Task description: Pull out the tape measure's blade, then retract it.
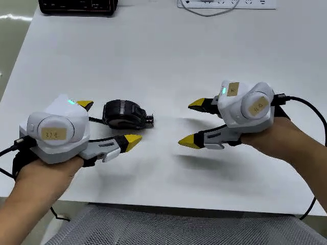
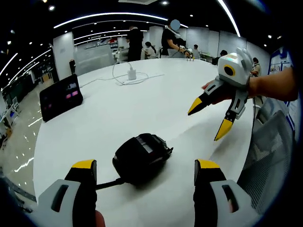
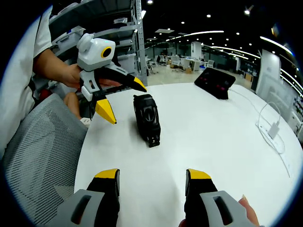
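Gaping at left gripper (image 3: pixel 123 100) and right gripper (image 1: pixel 192 123); may shove unheld black plastic tape measure (image 1: pixel 122 113) across smooth white table (image 1: pixel 168 56).

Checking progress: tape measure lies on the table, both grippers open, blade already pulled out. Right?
No: the blade is inside the tape measure, as the head view shows. It does lie on the table, with left gripper and right gripper open.
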A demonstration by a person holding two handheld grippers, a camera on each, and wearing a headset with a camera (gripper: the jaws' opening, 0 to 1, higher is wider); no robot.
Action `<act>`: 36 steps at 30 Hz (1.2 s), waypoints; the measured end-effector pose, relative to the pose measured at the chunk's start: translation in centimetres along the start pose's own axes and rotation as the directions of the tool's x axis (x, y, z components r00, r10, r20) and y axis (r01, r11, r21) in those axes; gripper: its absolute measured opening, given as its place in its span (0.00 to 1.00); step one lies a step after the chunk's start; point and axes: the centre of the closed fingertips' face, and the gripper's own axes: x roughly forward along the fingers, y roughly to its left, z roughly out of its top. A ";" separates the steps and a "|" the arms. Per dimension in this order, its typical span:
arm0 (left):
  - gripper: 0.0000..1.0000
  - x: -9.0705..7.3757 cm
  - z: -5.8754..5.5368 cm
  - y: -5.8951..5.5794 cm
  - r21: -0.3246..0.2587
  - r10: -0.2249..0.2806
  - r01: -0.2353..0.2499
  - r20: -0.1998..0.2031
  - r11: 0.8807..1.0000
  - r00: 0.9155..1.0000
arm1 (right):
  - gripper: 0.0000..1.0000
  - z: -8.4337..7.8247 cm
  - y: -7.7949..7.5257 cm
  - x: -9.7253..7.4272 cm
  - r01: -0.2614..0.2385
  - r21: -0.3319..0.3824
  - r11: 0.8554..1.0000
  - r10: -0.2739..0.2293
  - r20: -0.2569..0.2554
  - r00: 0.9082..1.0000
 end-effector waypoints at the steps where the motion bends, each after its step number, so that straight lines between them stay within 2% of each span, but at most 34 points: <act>1: 0.82 -0.1 0.0 -0.1 0.006 -0.004 0.004 0.001 1.000 1.000 | 0.54 0.0 0.1 -0.2 0.002 0.003 1.000 -0.002 0.001 1.000; 11: 0.89 -1.1 0.4 -0.7 -0.001 -0.070 0.070 0.040 0.998 0.997 | 0.63 -0.6 0.1 -2.4 0.045 0.059 0.997 -0.046 0.028 0.999; 22: 0.93 -2.3 -0.1 0.0 -0.017 -0.083 0.084 0.057 0.996 0.995 | 0.71 -0.6 0.1 -4.8 0.085 0.099 0.991 -0.091 0.052 0.995; 25: 0.94 -2.5 -0.1 -0.3 -0.014 -0.107 0.108 0.070 0.994 0.992 | 0.73 -0.8 0.1 -5.4 0.097 0.113 0.989 -0.104 0.054 0.993; 33: 0.96 -2.8 0.0 -0.6 0.007 -0.137 0.136 0.085 0.991 0.987 | 0.76 -1.4 0.0 -6.8 0.126 0.134 0.983 -0.134 0.053 0.990; 36: 0.97 -3.1 0.1 -0.6 0.014 -0.150 0.149 0.101 0.989 0.984 | 0.76 -1.2 0.0 -7.3 0.135 0.142 0.981 -0.147 0.083 0.986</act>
